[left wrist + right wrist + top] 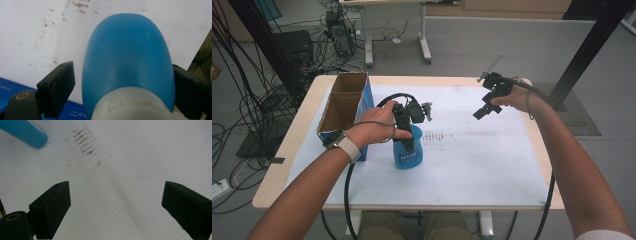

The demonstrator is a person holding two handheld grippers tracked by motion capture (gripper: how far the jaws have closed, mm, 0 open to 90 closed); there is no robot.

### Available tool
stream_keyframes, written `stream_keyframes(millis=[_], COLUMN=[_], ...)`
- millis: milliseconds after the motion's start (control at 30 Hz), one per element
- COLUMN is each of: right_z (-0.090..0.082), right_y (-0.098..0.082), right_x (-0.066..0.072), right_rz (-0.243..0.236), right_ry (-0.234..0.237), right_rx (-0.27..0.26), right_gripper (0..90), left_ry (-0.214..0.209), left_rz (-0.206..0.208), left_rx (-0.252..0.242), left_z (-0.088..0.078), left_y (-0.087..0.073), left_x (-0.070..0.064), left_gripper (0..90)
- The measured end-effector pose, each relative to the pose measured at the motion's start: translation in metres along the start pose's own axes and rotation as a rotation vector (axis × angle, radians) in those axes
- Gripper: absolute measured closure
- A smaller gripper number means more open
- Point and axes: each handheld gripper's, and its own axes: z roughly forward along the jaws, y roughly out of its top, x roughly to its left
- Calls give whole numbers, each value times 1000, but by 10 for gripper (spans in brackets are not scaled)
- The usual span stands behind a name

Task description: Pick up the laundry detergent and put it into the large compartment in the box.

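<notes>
A blue plastic bottle stands upright on the white table cover, left of centre. My left gripper reaches down over it from above, held in the person's left hand. In the left gripper view the blue bottle and its white neck sit between the jaws of the left gripper; the right-hand pad meets the bottle, while a thin gap shows beside the left-hand pad. My right gripper hovers at the far right, open, with bare cover between the jaws of the right gripper. The bottle shows at the upper left there.
An open cardboard box with blue printed sides stands at the table's left edge, just behind the left hand. The cover carries brown smudges near its middle and a faint blue pen outline. Cables and table legs lie on the floor beyond.
</notes>
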Motion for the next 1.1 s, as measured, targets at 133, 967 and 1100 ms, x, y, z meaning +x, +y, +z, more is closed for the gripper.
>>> stream_keyframes(millis=[133, 967, 1100], right_z=[0, 2, 2], right_y=[-1, -1, 0], right_x=[0, 0, 0], right_rz=[1, -1, -1], right_ry=[1, 4, 6], right_rx=[0, 2, -2], right_gripper=[85, 85, 87], left_ry=[-10, -23, -24], left_rz=[9, 14, 13], left_rx=[2, 19, 19], left_z=[1, 1, 1], left_y=[0, 2, 2], left_x=[0, 0, 0], left_gripper=[339, 381, 380])
